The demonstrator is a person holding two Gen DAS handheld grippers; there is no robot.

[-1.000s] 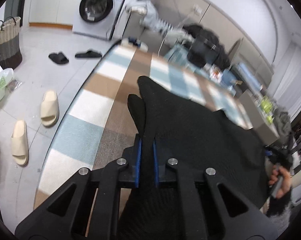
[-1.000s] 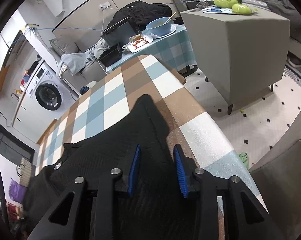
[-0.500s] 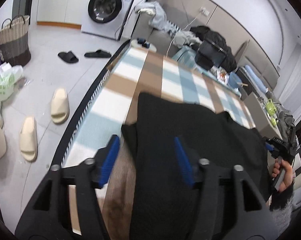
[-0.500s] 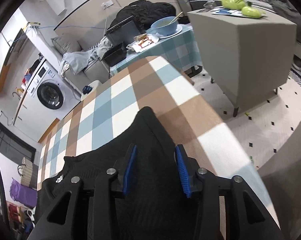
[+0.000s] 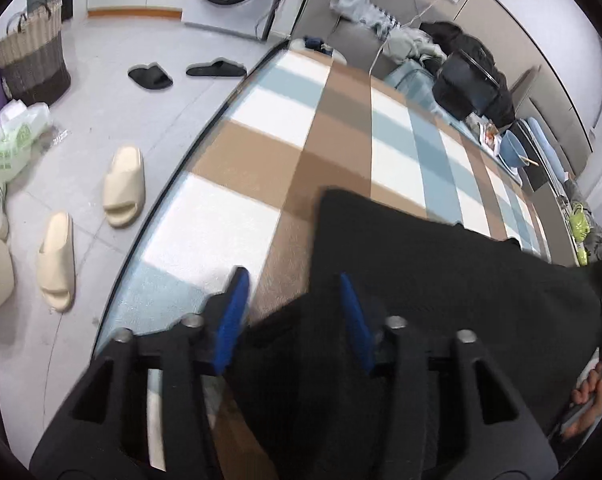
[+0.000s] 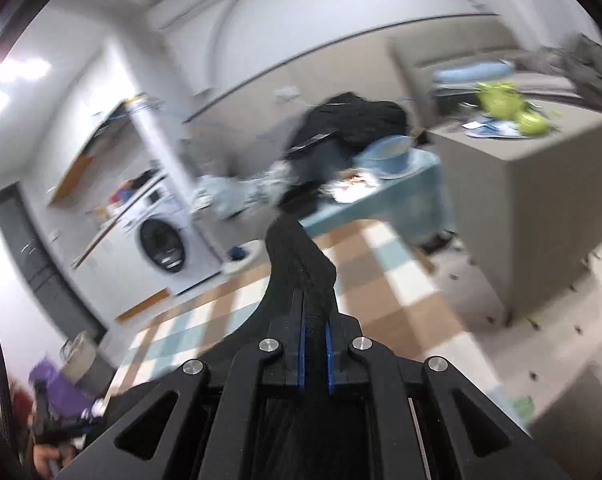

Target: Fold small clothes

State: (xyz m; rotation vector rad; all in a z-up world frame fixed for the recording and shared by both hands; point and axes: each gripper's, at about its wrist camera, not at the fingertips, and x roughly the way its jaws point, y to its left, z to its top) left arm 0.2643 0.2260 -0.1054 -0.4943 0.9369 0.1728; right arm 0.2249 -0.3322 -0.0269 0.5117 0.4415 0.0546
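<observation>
A black garment (image 5: 433,280) lies on the table with the checked cloth (image 5: 285,128). My left gripper (image 5: 291,304) is open above the garment's left edge, with its blue pads (image 5: 233,312) spread wide and holding nothing. My right gripper (image 6: 314,344) is shut on a bunched part of the black garment (image 6: 297,264), which sticks up past the fingertips and is lifted off the checked table (image 6: 381,280). That view is blurred by motion.
Cream slippers (image 5: 121,184) and black slippers (image 5: 149,76) lie on the floor left of the table. A woven basket (image 5: 33,60) and a washing machine (image 6: 169,240) stand beyond. A grey cabinet (image 6: 541,184) stands to the right. A blue bowl (image 5: 515,148) sits past the table's far end.
My left gripper let go of the garment and opened wide. My right gripper closed on the garment and lifted it, swinging upward.
</observation>
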